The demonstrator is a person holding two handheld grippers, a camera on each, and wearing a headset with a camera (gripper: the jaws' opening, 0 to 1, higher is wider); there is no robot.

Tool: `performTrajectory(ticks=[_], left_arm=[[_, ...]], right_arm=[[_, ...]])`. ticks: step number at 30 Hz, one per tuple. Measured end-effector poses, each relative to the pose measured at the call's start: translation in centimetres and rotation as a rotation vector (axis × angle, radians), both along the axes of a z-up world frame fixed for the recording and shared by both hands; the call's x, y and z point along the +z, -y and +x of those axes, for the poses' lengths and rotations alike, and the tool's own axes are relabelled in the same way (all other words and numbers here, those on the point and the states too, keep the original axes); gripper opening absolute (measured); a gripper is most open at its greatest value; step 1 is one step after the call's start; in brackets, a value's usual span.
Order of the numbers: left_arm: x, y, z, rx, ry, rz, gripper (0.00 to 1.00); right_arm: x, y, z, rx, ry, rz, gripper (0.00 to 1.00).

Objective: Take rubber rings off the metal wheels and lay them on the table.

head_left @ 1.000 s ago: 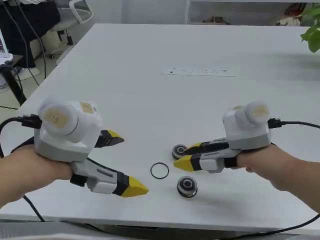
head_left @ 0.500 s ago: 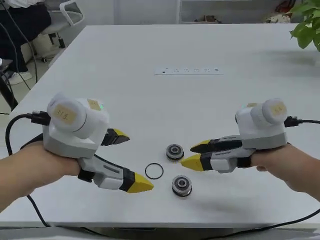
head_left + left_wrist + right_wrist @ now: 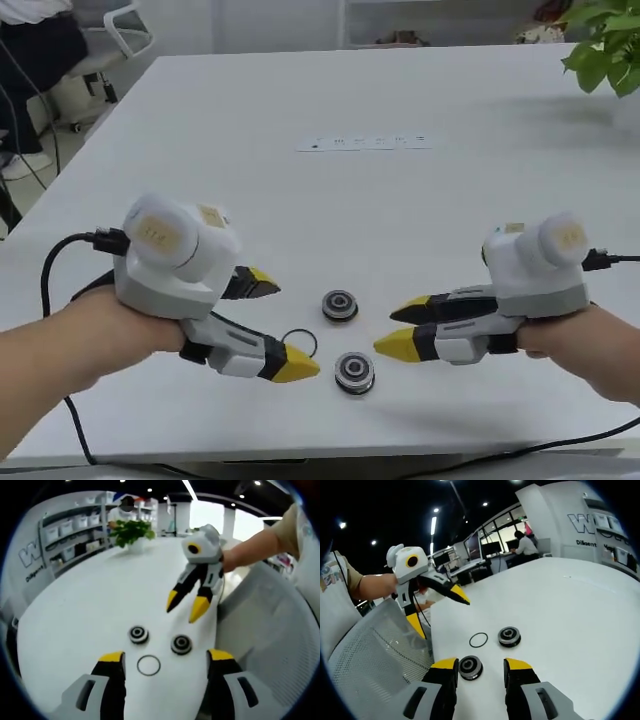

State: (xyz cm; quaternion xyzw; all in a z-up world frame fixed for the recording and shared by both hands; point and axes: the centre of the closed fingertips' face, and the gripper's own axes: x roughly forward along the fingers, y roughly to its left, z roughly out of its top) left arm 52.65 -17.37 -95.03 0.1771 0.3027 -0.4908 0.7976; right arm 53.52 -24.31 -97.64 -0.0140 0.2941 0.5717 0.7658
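Two metal wheels with dark outer rims lie flat near the table's front edge, one farther (image 3: 340,305) (image 3: 139,634) (image 3: 509,636) and one nearer (image 3: 354,371) (image 3: 181,644) (image 3: 470,667). A thin black rubber ring (image 3: 298,340) (image 3: 148,665) (image 3: 478,640) lies loose on the table left of them. My left gripper (image 3: 283,327) (image 3: 165,656) (image 3: 442,616) is open, its jaws on either side of the ring and its lower jaw covering part of it. My right gripper (image 3: 395,328) (image 3: 481,664) (image 3: 185,607) is open and holds nothing, just right of the wheels.
The white table (image 3: 400,220) runs far back, with a flat white strip (image 3: 363,143) in its middle. A potted plant (image 3: 605,50) stands at the back right and an office chair (image 3: 120,30) beyond the back left corner. A black cable (image 3: 55,270) trails from the left gripper.
My right gripper has drawn back to the right, away from the farther wheel. My left gripper has closed in on the ring. The head camera has shifted, the wheels and ring lie still.
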Motion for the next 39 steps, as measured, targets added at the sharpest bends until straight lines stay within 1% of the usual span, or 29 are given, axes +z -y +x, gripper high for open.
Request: performTrajectory(ticks=[7,10,19,28,33,36,39], left_arm=[[-1.0,1.0,-0.3,-0.029,-0.02,0.005,0.6],[-1.6,1.5,-0.4,-0.04,-0.031,0.008,0.58],[-2.9,2.8,-0.7,-0.071,-0.061,0.015,0.51],[-4.0,3.8,-1.3,-0.1,-0.085,0.025,0.42],[-4.4,4.1,-1.1,-0.109,-0.089,0.031,0.38],[-4.5,4.3,-1.2,-0.115,-0.088,0.032,0.35],[-4.8,4.5,-1.4,-0.12,-0.096,0.033,0.31]], right_arm=[[-0.7,-0.3,-1.0,0.027,0.005,-0.006,0.33],[-1.6,-0.2,-1.5,0.059,0.019,-0.027,0.31],[-2.9,-0.6,-2.2,0.105,0.022,-0.052,0.28],[-3.7,-0.9,-2.3,0.131,0.035,-0.068,0.24],[-4.2,-0.9,-2.4,0.139,0.044,-0.081,0.22],[-4.3,-1.0,-2.4,0.143,0.047,-0.085,0.21],[-4.4,-1.1,-2.5,0.146,0.05,-0.084,0.19]])
